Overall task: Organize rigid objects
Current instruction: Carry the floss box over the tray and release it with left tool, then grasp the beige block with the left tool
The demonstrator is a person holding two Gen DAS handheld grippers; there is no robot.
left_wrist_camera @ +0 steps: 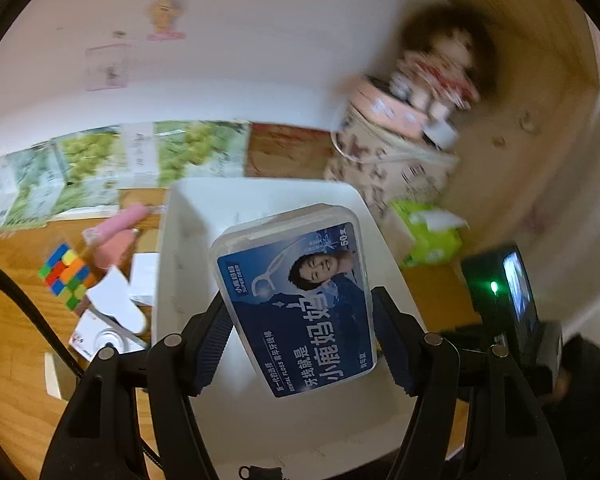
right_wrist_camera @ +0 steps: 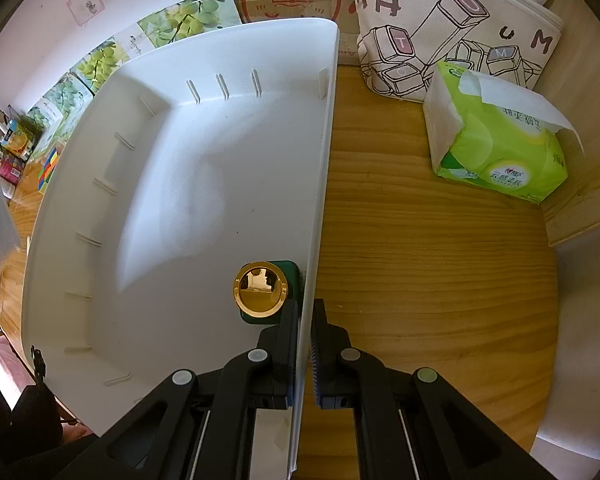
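Observation:
My left gripper (left_wrist_camera: 300, 340) is shut on a clear dental floss box (left_wrist_camera: 296, 300) with a blue label, holding it above the white bin (left_wrist_camera: 180, 256). My right gripper (right_wrist_camera: 305, 320) is shut on the right wall of the same white bin (right_wrist_camera: 220, 160), one finger inside and one outside. A green bottle with a gold cap (right_wrist_camera: 261, 293) lies inside the bin by that wall. A Rubik's cube (left_wrist_camera: 65, 275) and pink and white items (left_wrist_camera: 116, 236) lie on the wooden table left of the bin. The right gripper's body (left_wrist_camera: 508, 300) shows at the right in the left wrist view.
A green tissue pack (right_wrist_camera: 496, 148) and a printed canvas bag (right_wrist_camera: 452, 28) stand right of the bin; both show in the left view, with a doll (left_wrist_camera: 440, 68) on a pink tin. Grape-print boxes (left_wrist_camera: 100, 164) line the back wall. A wooden side panel (right_wrist_camera: 580, 200) bounds the right.

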